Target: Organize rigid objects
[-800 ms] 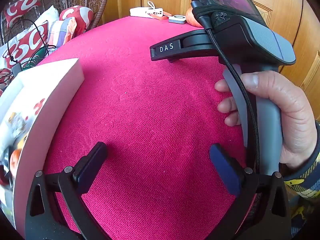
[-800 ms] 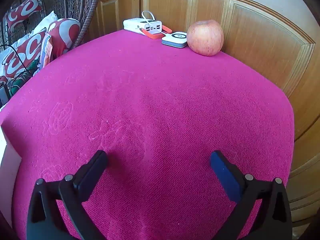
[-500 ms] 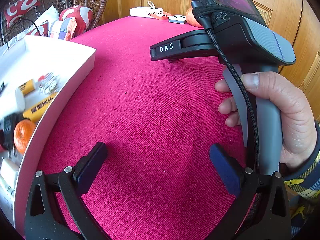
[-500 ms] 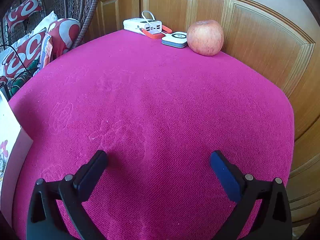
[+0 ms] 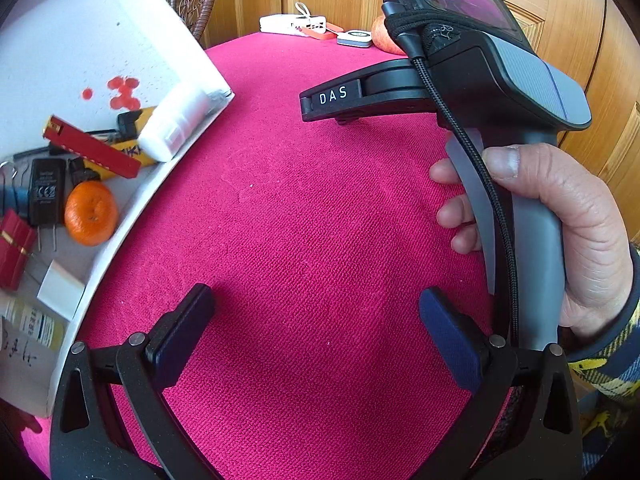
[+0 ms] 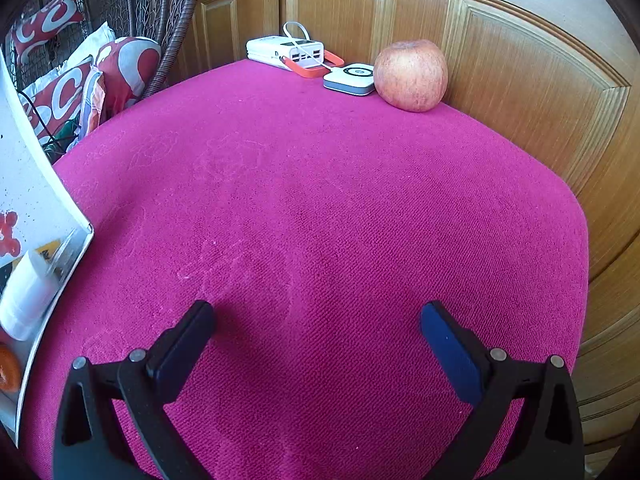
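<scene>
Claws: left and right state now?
Left claw: open, holding nothing.
Right claw: open, holding nothing.

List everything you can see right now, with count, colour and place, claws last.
box: 1, white, tilted at the cloth's left edge
tangerine: 1, orange, inside the box
power adapter: 1, black, in the box beside the tangerine
red packs: 2, red, in the box
white roll: 1, white, at the box's open end
cloth: 1, magenta, covering the surface
apple: 1, red-yellow, far edge by the wooden panels
power bank: 1, white, far edge
charger pad: 1, white and grey, beside the apple
cushions: several, red and white, far left
right hand: 1, gripping the right handle
left claw: open, empty
right claw: open, empty
</scene>
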`<state>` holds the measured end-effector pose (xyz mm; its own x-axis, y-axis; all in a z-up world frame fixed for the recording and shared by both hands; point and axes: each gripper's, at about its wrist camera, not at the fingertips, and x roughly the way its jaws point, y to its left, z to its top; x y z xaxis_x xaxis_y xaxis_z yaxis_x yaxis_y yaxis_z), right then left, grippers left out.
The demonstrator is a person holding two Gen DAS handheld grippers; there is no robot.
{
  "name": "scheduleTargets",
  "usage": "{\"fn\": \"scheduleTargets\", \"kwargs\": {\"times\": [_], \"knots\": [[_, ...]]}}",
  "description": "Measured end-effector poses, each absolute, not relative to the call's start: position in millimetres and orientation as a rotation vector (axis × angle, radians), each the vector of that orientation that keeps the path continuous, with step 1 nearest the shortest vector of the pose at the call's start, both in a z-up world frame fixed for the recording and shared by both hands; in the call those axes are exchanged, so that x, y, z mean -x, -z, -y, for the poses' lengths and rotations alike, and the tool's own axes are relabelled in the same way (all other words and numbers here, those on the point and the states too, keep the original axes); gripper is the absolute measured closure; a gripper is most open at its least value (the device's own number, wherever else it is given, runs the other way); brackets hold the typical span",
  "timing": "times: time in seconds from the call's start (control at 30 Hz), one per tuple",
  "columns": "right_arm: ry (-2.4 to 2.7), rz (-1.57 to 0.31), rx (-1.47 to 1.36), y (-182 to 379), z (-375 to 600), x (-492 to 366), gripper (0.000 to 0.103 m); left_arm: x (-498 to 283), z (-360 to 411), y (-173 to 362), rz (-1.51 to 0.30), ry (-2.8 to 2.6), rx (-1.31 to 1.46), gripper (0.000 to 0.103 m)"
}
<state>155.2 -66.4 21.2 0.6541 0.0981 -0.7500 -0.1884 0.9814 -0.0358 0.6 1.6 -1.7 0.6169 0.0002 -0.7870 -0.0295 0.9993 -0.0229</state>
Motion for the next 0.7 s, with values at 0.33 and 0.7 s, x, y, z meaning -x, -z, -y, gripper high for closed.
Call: {"fn": "scheduleTargets", "kwargs": {"times": [0.33,0.7], "knots": [[-0.161,-0.842,0.115,-21.3,66.3,-153.9,0.0,0.5,-1.4,-0.1,-0.906,-0.017,0.035,0.0],[-0.161,-0.844,0.115,-20.7,66.0,-153.8,0.0,-0.1,-1.8,0.4,-0.906,-0.017,0.035,0.0]]}}
